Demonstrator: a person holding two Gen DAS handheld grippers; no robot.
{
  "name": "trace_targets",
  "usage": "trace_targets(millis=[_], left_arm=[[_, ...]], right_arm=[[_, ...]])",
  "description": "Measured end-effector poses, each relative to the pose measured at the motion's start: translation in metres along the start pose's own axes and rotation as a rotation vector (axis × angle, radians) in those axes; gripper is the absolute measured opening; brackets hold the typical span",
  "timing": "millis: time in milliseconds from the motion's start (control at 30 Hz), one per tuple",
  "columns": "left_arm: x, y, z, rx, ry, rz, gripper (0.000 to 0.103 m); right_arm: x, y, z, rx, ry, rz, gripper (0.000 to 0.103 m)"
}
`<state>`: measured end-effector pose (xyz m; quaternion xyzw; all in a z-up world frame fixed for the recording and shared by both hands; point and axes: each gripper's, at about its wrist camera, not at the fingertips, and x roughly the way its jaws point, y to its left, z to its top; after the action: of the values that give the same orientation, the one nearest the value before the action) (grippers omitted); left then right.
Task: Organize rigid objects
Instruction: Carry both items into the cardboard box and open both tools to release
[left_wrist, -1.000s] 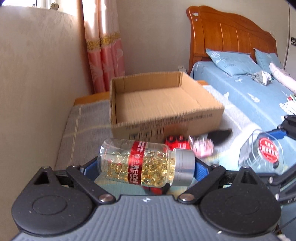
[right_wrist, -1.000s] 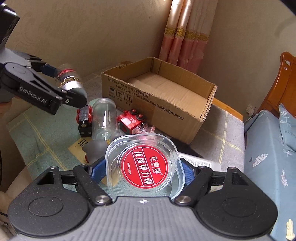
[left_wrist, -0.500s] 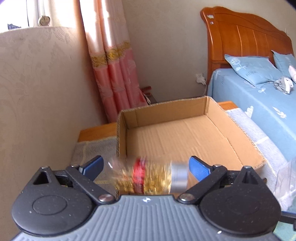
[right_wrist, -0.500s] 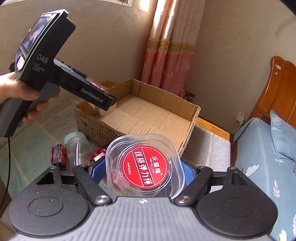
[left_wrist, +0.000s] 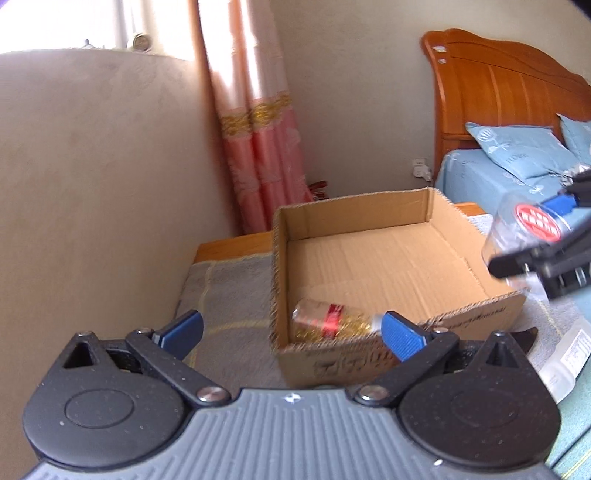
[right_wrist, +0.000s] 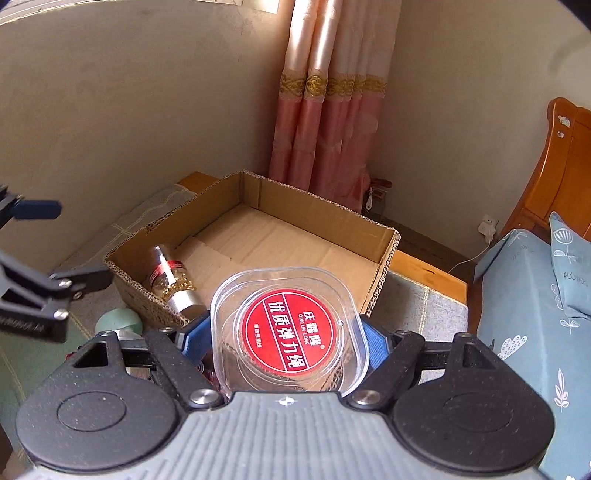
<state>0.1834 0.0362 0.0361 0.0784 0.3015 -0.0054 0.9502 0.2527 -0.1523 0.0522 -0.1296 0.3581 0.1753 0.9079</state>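
Dropped from before, clear gold-capsule bottle (left_wrist: 332, 324) lies inside cardboard box (left_wrist: 388, 258).

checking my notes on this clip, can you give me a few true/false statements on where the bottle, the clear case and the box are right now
1. The capsule bottle lies inside the cardboard box. True.
2. The left gripper grips the bottle. False: its jaws are opening, with nothing between them.
3. The right gripper holds a clear plastic case with a red label. True.
4. The case is already in the box. False: it is held in front of the box.
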Motion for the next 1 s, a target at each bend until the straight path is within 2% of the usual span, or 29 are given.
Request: trace_targets(millis=[167,300,433,467,533,700,1000], left_arm=[[-0.006,0.016,-0.022,-0.085,0.004,0.116,0.102],[-0.009,0.030,-0.036,-0.158,0.022,0.130,0.102],[-0.009,0.033,-0.046,-0.168,0.043,0.171,0.102],[-0.010,0.033,-0.049,-0.167,0.047,0.164,0.102],[-0.010,0.033,-0.050,-0.164,0.053,0.148,0.102],[-0.012,0.027,-0.052,-0.147,0.058,0.118,0.102],[-0.018,0.014,-0.056,-0.122,0.061,0.053,0.102]], right_arm=[[0.034,-0.009,0.025,0.007,0.050,0.005,0.084],[0.063,-0.013,0.045,0.009,0.089,-0.008,0.084],[0.083,-0.017,0.061,0.025,0.088,-0.021,0.087],[0.085,-0.016,0.063,0.016,0.081,-0.045,0.090],[0.083,-0.014,0.063,0.000,0.075,-0.071,0.103],[0.060,-0.011,0.051,-0.010,0.047,-0.060,0.103],[0.025,-0.007,0.021,0.010,0.067,-0.046,0.103]])
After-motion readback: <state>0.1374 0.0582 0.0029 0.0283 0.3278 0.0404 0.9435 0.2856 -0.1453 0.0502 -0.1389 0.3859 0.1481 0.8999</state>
